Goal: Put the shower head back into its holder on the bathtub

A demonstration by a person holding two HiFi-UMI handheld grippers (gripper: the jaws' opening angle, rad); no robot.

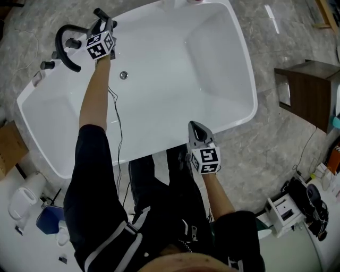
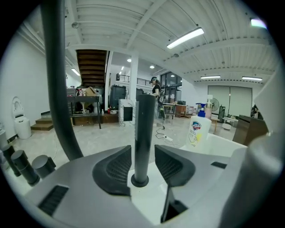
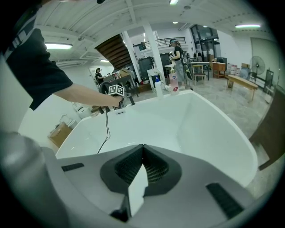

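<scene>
Head view: 1 shower head (image 1: pixel 100 13), 2 claws (image 1: pixel 104 25) (image 1: pixel 194 126).

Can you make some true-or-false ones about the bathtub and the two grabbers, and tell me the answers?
1. The bathtub is white. True.
2. The right hand-held gripper holds a bottle. False: its jaws are shut on nothing.
3. The dark shower head stands between the jaws of the left hand-held gripper. True.
4. The tub is full of water. False: no water shows, and the drain is bare.
5. A black curved spout is beside the left hand-held gripper. True.
</scene>
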